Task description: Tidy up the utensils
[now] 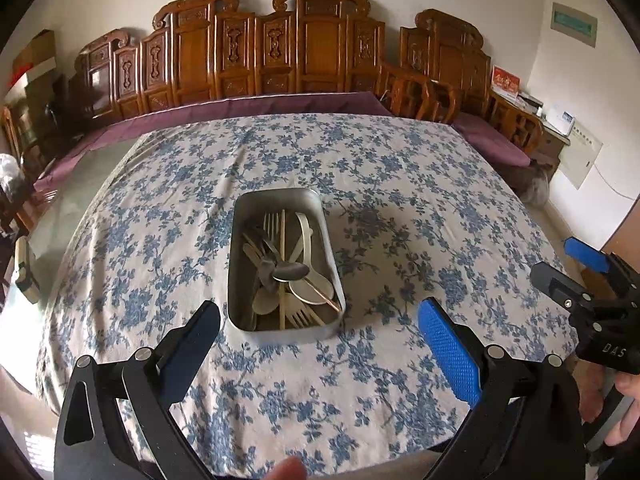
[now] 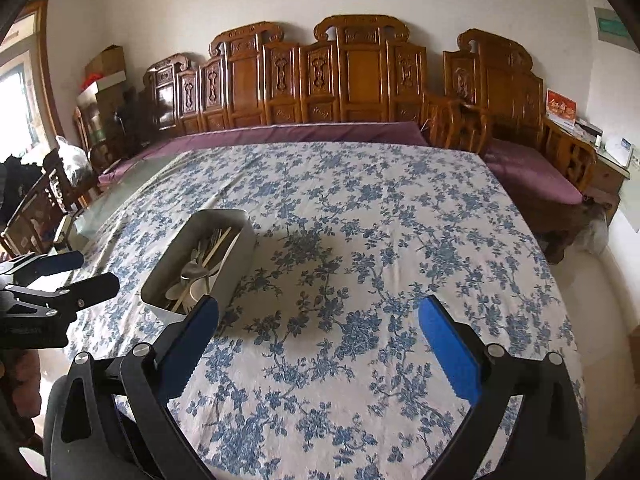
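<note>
The rectangular grey metal tray (image 1: 239,240) is sitting mid-table on the blue-flowered white tablecloth (image 1: 400,200), holding the jumbled steel and pale plastic utensils (image 1: 288,268). The left gripper (image 1: 320,344) and right gripper (image 2: 318,344) are both hovering with their 2 fingers spread wide, gripping nothing. The utensils are likely handling as light, stiff and slippery; gripping across a handle seems best.

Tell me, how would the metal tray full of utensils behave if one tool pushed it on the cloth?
The tray looks flat-bottomed and low, so it probably would not tip. The loose tablecloth may wrinkle and drag it. The piled utensils would likely shift and rattle.
</note>
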The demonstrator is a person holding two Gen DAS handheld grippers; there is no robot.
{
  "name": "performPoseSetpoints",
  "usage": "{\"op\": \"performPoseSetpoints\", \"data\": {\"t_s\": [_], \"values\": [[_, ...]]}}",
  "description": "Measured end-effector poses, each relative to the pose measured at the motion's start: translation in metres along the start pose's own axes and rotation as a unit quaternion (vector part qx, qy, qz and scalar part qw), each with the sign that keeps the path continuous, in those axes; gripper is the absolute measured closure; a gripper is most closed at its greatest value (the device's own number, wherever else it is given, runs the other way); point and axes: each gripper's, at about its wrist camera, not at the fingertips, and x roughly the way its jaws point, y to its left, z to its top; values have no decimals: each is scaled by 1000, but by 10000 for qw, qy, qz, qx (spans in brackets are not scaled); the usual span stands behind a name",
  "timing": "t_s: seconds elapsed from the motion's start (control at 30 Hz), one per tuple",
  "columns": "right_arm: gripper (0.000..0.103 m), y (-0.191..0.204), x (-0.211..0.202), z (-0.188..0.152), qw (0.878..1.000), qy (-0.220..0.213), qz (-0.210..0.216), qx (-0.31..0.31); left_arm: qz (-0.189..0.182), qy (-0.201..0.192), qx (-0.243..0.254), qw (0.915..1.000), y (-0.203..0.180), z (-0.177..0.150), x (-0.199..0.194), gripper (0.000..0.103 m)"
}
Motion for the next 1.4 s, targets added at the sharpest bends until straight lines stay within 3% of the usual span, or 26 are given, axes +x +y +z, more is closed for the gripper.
{"op": "performPoseSetpoints", "data": {"t_s": [0.8,1.23,1.4], "values": [[2,13,-126,19,9951,-981,-78,5,-20,-1238,79,9923,-30,8,-142,7],[2,27,-187,45,9845,-1723,-276,-199,-37,-1955,65,9807,-35,28,-202,7],[2,25,-208,46,9799,-1989,-142,-81,60,-2232,100,9747,-38,24,-221,7]]}}
